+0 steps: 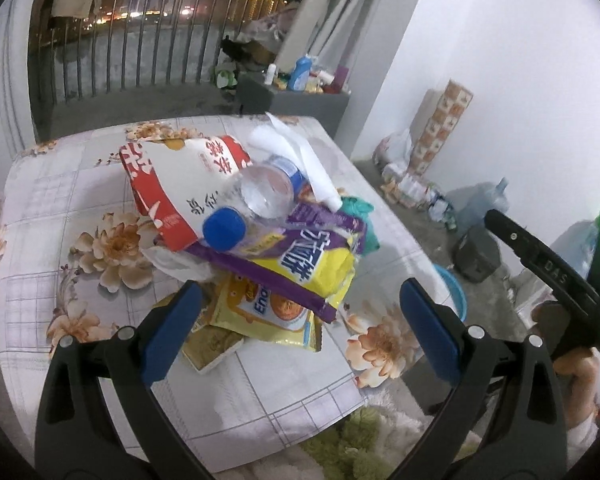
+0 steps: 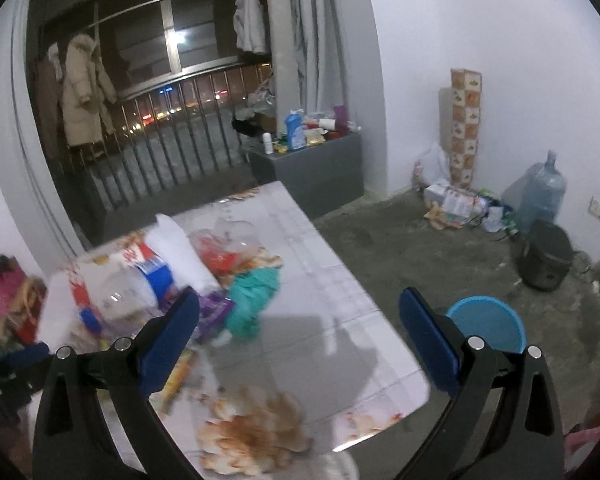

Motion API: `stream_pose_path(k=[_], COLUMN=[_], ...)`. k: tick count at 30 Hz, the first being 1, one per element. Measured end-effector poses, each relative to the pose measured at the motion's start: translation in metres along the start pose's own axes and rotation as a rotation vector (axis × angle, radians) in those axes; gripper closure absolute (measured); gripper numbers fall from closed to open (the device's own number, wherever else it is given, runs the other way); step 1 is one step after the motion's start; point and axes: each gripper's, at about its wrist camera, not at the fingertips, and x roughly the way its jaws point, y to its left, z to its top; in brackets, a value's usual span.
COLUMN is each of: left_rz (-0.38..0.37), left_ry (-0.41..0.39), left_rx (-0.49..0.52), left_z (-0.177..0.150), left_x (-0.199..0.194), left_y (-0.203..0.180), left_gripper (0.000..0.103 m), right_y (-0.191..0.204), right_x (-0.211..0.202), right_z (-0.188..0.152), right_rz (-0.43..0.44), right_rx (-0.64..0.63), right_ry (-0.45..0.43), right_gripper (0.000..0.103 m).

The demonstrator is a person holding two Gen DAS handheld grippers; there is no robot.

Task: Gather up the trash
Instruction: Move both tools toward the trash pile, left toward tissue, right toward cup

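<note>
Left gripper [image 1: 300, 312]: jaws spread wide, nothing held, poised over near edge of trash pile [image 1: 260, 232] on floral table [image 1: 80, 184]. Right gripper [image 2: 300, 332]: jaws equally wide, empty, above bare tabletop right of pile. Pile contents: red-white bag [image 1: 172, 176], clear bottle [image 1: 256, 200] with blue cap, purple-yellow wrapper [image 1: 300, 264], teal scrap [image 2: 256, 300]. Blue basin [image 2: 488, 324] on floor beside table.

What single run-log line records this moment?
left hand-held gripper: open, empty | right hand-held gripper: open, empty | trash pile: on table, untouched | blue basin: on floor
</note>
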Motion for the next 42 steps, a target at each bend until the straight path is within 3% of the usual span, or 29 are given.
stream_pose_path(k=[8, 12, 20, 30, 32, 34, 38, 42], left_rz=[-0.092, -0.116, -0.11, -0.14, -0.136, -0.118, -0.085, -0.081], left_ry=[-0.124, -0.13, -0.132, 0.027, 0.071, 0.112, 0.195, 0.216], left_rx=[-0.073, -0.082, 0.055, 0.167, 0.191, 0.211, 0.223, 0.197], left_z=[0.017, 0.029, 0.067, 0.105, 0.108, 0.108, 0.111, 0.114], left_x=[-0.026, -0.024, -0.004, 0.067, 0.084, 0.1, 0.128, 0.135], left_y=[0.029, 0.042, 0.037, 0.015, 0.012, 0.01, 0.016, 0.026], left_gripper=[0.008, 0.008, 0.008, 0.009, 0.013, 0.024, 0.028, 0.031], right_y=[0.012, 0.008, 0.011, 0.024, 0.03, 0.036, 0.049, 0.06], right_x=[-0.01, -0.005, 0.03, 0.1, 0.118, 0.137, 0.175, 0.201], right_z=[0.007, 0.009, 0.028, 0.053, 0.058, 0.061, 0.06, 0.059], right_rz=[0.075, 0.107, 0.198, 0.377, 0.42, 0.462, 0.544, 0.568], right_rx=[0.034, 0.071, 0.094, 0.092, 0.079, 0.07, 0.053, 0.032], right_ry=[0.038, 0.065, 0.105, 0.205, 0.245, 0.288, 0.376, 0.435], right_gripper=[0.006, 0.006, 0.009, 0.018, 0.021, 0.024, 0.029, 0.033])
